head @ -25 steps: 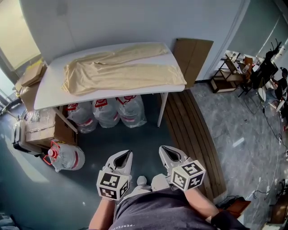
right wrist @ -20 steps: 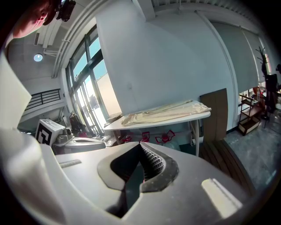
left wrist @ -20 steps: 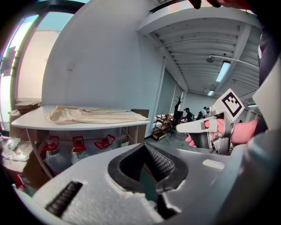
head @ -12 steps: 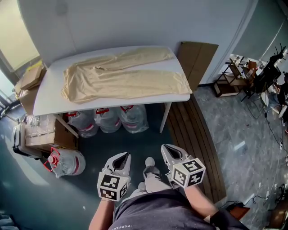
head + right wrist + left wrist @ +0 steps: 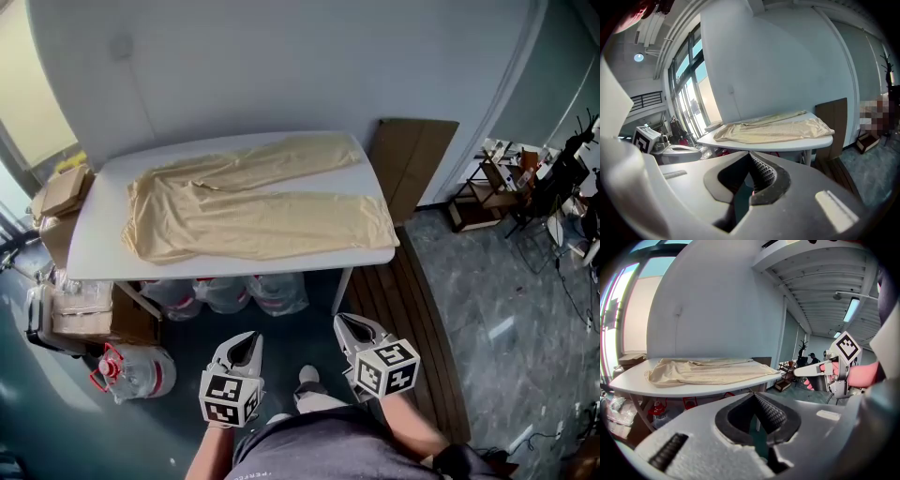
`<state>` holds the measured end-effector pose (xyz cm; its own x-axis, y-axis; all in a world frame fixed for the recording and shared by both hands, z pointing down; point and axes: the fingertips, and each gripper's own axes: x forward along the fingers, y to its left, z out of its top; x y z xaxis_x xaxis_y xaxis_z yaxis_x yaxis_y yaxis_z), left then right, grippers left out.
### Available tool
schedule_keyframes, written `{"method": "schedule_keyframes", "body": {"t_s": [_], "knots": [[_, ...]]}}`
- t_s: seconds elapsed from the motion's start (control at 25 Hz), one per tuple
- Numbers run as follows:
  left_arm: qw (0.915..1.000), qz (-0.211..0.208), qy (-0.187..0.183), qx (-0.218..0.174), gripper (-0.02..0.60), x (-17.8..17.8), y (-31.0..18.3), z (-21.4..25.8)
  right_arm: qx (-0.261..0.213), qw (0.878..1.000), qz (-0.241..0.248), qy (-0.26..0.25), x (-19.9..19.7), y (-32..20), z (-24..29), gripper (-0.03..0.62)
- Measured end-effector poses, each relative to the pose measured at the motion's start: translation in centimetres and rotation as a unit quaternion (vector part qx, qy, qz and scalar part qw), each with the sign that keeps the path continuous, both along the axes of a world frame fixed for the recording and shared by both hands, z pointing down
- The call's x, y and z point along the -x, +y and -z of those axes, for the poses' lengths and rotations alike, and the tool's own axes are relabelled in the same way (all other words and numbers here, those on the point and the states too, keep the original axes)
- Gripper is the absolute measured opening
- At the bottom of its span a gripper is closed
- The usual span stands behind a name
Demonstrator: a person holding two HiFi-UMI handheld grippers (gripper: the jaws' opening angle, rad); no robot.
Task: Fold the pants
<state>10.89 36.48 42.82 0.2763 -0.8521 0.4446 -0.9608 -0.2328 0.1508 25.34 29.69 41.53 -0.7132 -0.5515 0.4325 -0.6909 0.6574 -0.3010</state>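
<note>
Head view showed my left gripper (image 5: 246, 339) and right gripper (image 5: 349, 324) side by side nearest me, jaws pressed together on nothing. Since a second earlier I had come closer to the white table (image 5: 94, 246). The tan pants (image 5: 253, 202) lay spread across it, unmoved, well beyond both grippers.

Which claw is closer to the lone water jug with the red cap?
Left. The left gripper sits just right of the water jug; the right gripper is farther right again.
</note>
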Motion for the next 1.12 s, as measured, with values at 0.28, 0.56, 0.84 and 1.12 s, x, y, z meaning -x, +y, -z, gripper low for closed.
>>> {"method": "schedule_keyframes", "body": {"t_s": [0.28,0.56,0.84,1.12], "knots": [[0.9999,0.008,-0.007,-0.001,0.002,0.2,-7.1,0.1,-0.008,1.0,0.002,0.002,-0.6,-7.1,-0.2,-0.002],[0.9997,-0.007,0.003,0.022,0.031,-1.0,-12.0,-0.3,-0.003,1.0,-0.006,-0.002,-1.6,-11.7,-0.9,-0.002],[0.9994,-0.013,0.002,0.033,0.047,-1.3,-13.5,-1.2,0.009,1.0,-0.029,0.005,-3.5,-13.7,-2.0,-0.002],[0.9986,-0.036,0.0,0.038,0.082,-1.0,-16.9,-2.0,0.02,0.998,-0.059,0.015,-4.7,-16.5,-3.2,-0.002]]}}
